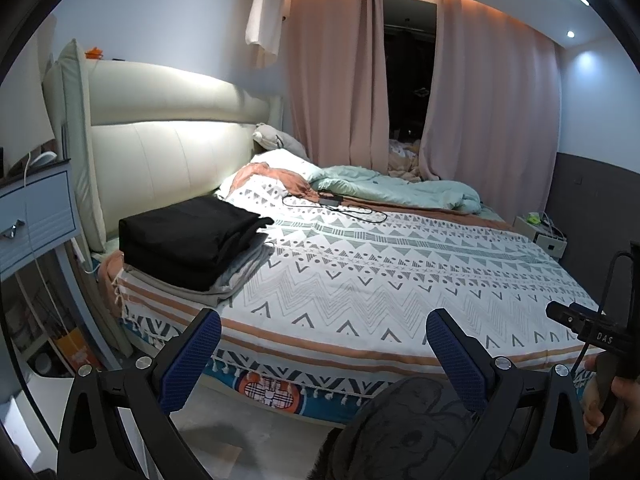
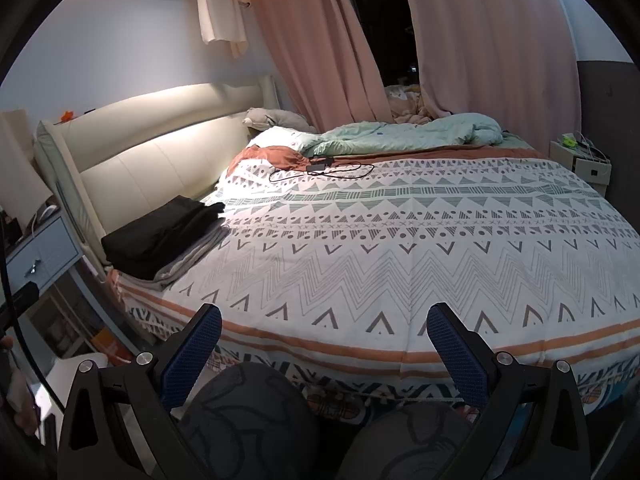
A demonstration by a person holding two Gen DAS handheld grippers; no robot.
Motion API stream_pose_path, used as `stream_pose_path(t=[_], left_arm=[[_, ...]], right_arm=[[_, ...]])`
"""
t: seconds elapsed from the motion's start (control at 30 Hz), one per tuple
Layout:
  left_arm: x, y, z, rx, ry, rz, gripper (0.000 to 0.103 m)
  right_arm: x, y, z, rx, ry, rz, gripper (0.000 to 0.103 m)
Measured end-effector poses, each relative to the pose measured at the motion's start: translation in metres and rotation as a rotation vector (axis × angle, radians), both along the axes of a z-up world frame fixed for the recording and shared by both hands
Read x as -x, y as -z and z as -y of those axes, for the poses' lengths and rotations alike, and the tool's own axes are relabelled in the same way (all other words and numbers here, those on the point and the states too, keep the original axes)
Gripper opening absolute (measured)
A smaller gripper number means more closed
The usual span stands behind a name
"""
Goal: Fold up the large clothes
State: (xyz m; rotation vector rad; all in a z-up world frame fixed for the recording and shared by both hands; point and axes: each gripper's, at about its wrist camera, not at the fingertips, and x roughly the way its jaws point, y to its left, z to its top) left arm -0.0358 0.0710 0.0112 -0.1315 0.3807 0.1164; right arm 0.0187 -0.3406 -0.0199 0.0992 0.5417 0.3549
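Folded clothes (image 1: 192,244) lie in one stack at the near corner of the bed, close to the headboard end. We note black garments on top, folded into thick flat rectangles with soft rounded edges, and a thinner grey garment (image 1: 236,280) underneath, its layered edges jutting out toward the middle of the bed. In the right wrist view the same stack (image 2: 160,236) sits at the left, against the padded headboard (image 2: 152,160).

We find the bedspread (image 1: 380,280) beneath the stack white and woven-looking, printed with grey triangles, chevrons and zigzags, with orange bands and a tasselled edge at the near side. Its broad middle carries nothing. Farther back, a black cable with a small adapter (image 1: 332,202) lies looped on the spread, beside a crumpled pale-green duvet (image 1: 400,190) and an orange cloth (image 1: 276,180). Pink curtains (image 1: 332,80) hang behind the bed; a blue-fronted nightstand (image 1: 36,216) stands at the left.

We record the left gripper (image 1: 323,324) with its fingers well apart, blue textured pads facing inward, holding nothing, off the near edge of the bed. The right gripper (image 2: 324,320) is likewise spread and empty. The person's knees, in dark printed fabric (image 2: 256,412), show below both grippers.
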Motion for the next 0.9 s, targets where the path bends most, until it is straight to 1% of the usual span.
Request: stream_pose_path(t=[0.9], left_arm=[[0.0066,-0.0023,-0.0028,0.004,-0.001,0.004,0.102]], right_arm=[[0.0,-0.0026,-0.0038,-0.012,0.004,-0.003,0.103]])
